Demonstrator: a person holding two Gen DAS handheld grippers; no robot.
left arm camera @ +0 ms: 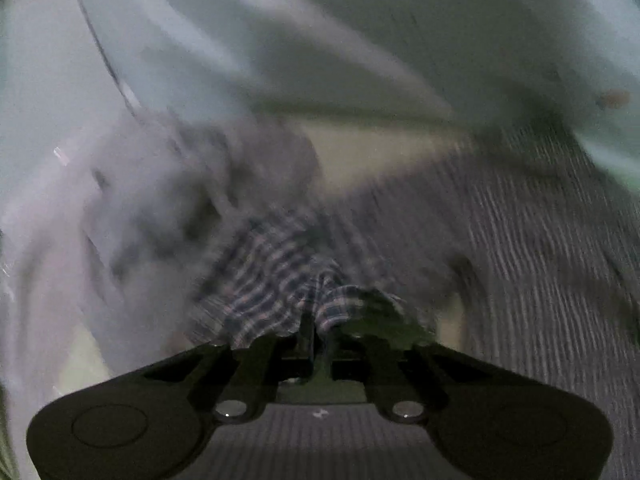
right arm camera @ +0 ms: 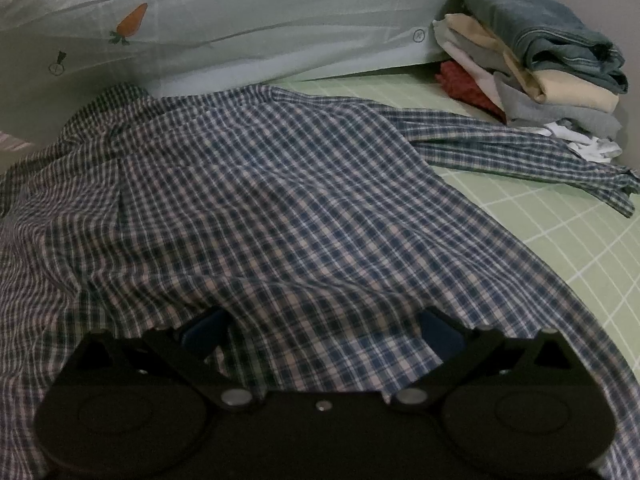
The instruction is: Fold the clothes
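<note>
Your shirt (right arm camera: pixel 280 208) lies spread on the bed sheet (right arm camera: pixel 560 248) across the frame's centre; the folded stack (right arm camera: pixel 532 68) sits upper right, the pillow (right arm camera: pixel 260 20) behind along the top.

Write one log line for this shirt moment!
left hand-held gripper: shut on blue plaid cotton shirt | right hand-held gripper: open, shirt draped over

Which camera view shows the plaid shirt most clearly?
The right wrist view: the plaid shirt lies spread and sharp over the green checked sheet, one sleeve reaching toward the stack of folded clothes. The left wrist view is motion-blurred and shows only a bunched part at the left gripper.
</note>
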